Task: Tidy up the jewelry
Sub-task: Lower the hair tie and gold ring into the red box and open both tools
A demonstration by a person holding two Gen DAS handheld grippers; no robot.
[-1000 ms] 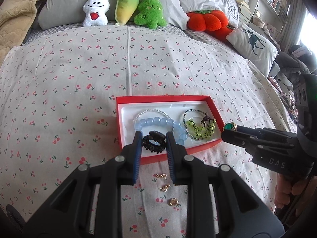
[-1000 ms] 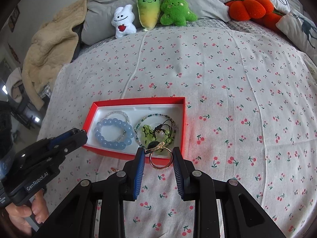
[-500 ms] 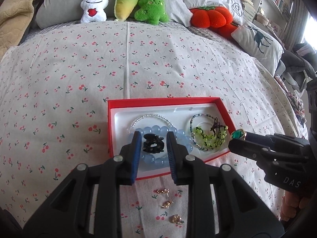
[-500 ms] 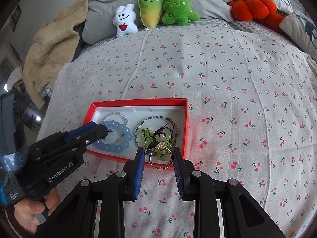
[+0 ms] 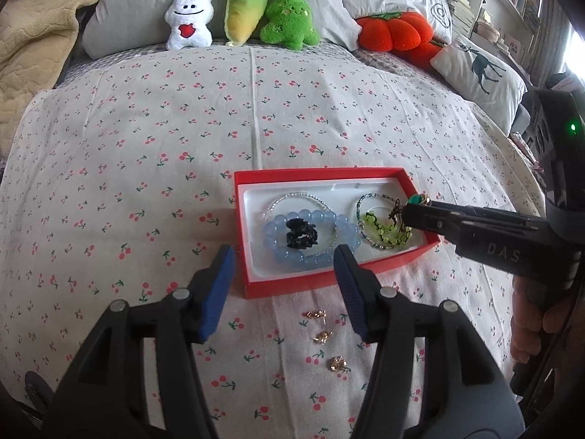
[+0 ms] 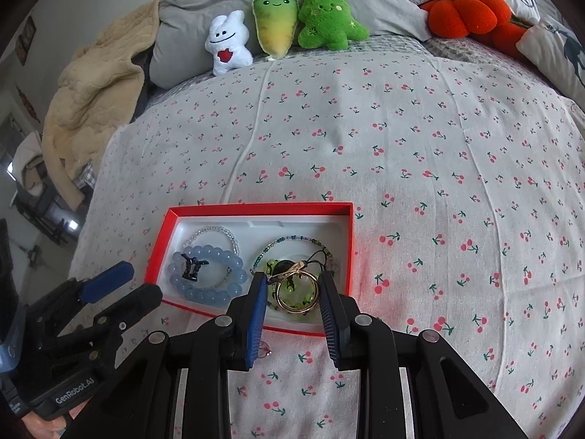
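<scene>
A red box (image 5: 318,175) with a white liner lies on the cherry-print bedsheet. Inside it are a blue bead bracelet (image 5: 310,258), a clear bead strand, green bead bracelets (image 5: 380,232) and a black piece (image 5: 301,235) resting within the blue ring. My left gripper (image 5: 283,252) hovers at the box's near edge, its jaws opening, with nothing pressed between the pads. My right gripper (image 6: 292,287) is shut on a gold ring (image 6: 297,306) with a green stone (image 5: 416,199), over the box's right end. Three small gold earrings (image 5: 321,336) lie on the sheet just in front of the box.
Plush toys (image 5: 252,11), grey pillows and an orange pumpkin cushion (image 5: 393,33) line the head of the bed. A beige blanket (image 6: 91,87) hangs at the left. A deer-print pillow (image 5: 482,69) and bookshelves are at the right. A hand (image 5: 530,325) grips the right tool.
My left gripper carried the black piece over the box, opened and left it inside the blue bracelet. The right gripper, still holding the ring, edged further over the box.
</scene>
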